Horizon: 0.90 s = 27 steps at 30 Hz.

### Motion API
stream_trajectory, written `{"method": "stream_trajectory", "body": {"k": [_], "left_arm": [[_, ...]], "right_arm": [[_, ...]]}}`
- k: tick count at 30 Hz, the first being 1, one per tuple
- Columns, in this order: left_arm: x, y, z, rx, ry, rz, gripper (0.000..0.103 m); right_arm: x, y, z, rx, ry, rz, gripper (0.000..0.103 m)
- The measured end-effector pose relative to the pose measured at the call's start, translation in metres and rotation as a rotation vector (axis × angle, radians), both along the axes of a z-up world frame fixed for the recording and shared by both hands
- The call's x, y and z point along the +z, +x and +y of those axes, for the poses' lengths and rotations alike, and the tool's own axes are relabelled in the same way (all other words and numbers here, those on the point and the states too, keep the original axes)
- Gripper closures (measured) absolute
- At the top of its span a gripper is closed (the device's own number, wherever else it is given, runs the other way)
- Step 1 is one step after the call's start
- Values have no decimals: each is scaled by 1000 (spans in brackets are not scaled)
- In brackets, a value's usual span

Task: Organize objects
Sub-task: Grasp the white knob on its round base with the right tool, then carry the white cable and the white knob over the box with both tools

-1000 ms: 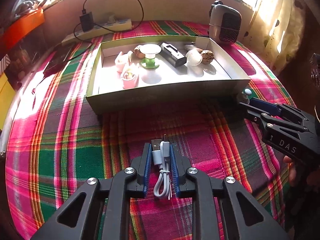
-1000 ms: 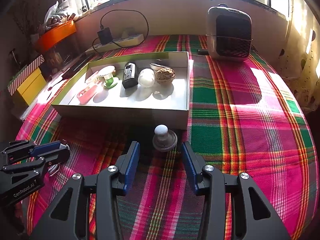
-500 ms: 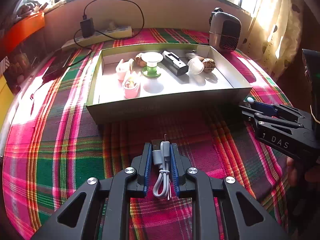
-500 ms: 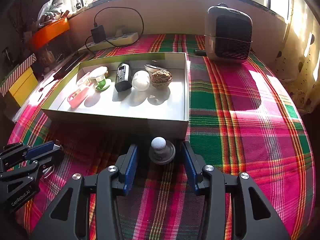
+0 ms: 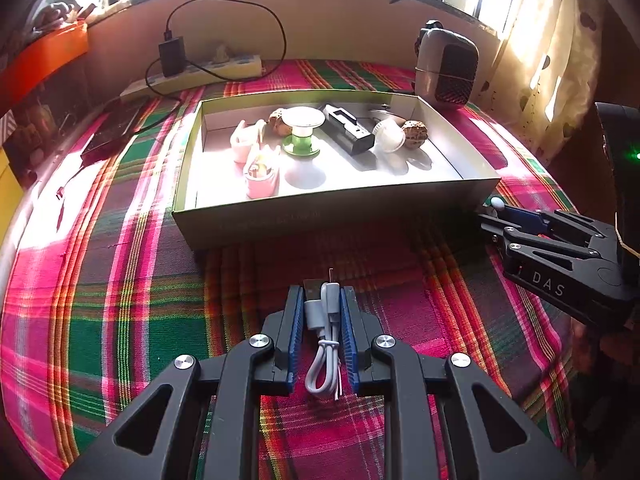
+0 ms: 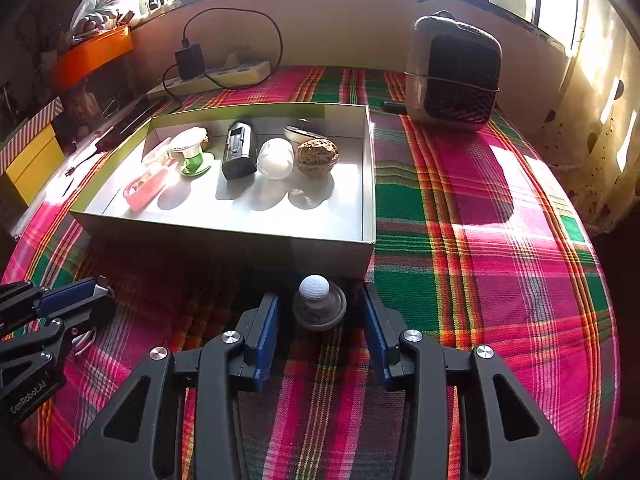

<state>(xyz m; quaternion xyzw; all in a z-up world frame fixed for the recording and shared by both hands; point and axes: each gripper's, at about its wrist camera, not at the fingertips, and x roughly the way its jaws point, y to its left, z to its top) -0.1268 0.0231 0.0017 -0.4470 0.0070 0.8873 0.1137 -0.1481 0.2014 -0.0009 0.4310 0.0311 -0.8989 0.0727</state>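
Plaid cloth (image 6: 480,280); right gripper (image 5: 494,216) hides all but knob's white tip (image 5: 497,201).

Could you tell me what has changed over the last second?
The right gripper has edged forward around the grey knob and its jaws are closing, not yet touching it. The left gripper stays shut on the white USB cable; the box is unmoved.

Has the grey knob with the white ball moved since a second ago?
Cannot tell. The knob sits about as close to the box wall as before; the right gripper, jaws closing around it, advanced instead.
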Motion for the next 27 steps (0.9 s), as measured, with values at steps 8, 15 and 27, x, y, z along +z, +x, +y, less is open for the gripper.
{"method": "stream_trajectory", "body": {"k": [8,15,27], "left_arm": [[0,-1,1,7,9,0,87],[0,-1,1,7,11,1,87],[1,-1,-1,8,25,-2,87]], "right_arm": [[0,1,-1,10,-3,2,76],[0,1,0,9,-15,1,76],[0,2,1,10,-30,2,76]]}}
